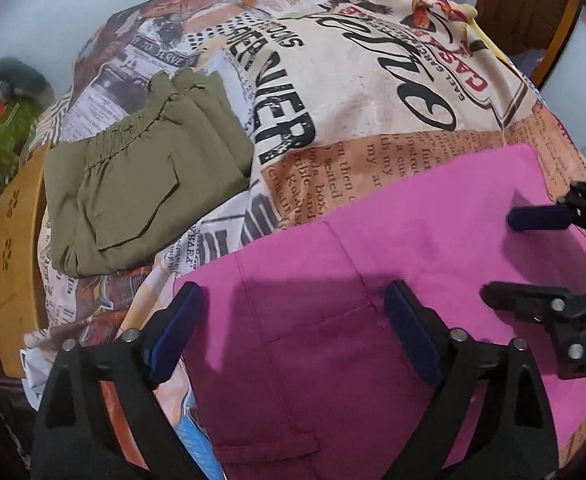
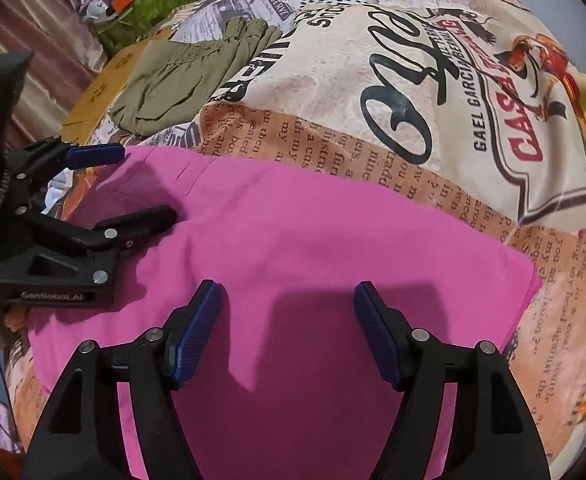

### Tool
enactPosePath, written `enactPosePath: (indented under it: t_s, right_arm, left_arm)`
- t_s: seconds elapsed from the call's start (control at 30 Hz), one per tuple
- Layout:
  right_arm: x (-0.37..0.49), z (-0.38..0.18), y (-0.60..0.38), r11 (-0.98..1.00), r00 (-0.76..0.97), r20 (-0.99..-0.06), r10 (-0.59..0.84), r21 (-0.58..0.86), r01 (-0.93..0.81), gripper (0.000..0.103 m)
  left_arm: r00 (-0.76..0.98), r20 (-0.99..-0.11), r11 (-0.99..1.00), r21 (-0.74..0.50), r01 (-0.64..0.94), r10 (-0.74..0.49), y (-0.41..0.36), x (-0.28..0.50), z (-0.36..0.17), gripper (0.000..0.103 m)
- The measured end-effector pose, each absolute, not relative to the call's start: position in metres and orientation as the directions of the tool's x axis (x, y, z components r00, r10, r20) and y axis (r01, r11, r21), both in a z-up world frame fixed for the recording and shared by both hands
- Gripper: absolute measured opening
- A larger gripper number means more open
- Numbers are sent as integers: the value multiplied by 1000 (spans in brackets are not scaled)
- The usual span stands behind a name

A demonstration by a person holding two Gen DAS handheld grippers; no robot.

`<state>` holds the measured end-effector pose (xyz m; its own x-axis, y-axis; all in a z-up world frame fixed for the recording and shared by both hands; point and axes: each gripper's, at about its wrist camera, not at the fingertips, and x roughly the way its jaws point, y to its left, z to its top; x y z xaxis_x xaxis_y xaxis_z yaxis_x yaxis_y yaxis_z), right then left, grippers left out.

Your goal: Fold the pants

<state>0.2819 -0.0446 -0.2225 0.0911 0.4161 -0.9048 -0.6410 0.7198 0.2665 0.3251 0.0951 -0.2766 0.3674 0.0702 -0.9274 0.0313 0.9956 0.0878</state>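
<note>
A bed sheet (image 1: 373,92) printed with newspaper text and big lettering covers the whole work surface, with a pale wall behind it.

The left gripper (image 1: 293,320) hangs over the pink pants (image 1: 413,240), its jaws spread wide with nothing between them; the blue pads (image 1: 411,332) sit above a pocket seam on the darker, shadowed part of the cloth. The right gripper (image 2: 287,320) also stands wide open and holds nothing, poised over the pink pants (image 2: 313,232) toward their other end. Each gripper shows in the other's view, at the edge of the pink pants; whether the fingertips touch the cloth I cannot tell.

The pink pants lie flat on the sheet as a broad folded slab, with straight edges. Beyond the pink pants, well apart from them, a pair of olive pants (image 1: 141,184) lies folded on the sheet, elastic waistband and a pocket facing up. Past the olive pants, a yellow-brown board (image 1: 13,248) with cut-out flower shapes sits at the sheet's edge, and further off a green heap of clutter (image 2: 141,12).
</note>
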Motion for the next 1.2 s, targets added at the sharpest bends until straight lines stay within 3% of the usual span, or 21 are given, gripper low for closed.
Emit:
enactPosePath:
  t_s: [0.7,1.2]
  right_arm:
    - [215,-196,-90,757,212,-914,345,138,-639,76]
    - [176,-192,-117,810,274,-898,343,135,-571,81]
  left_arm:
    - [434,-890,989,148,-10,138,90,247,-249,97]
    - [451,-878,987,133,-86,157,91,194,-243,101]
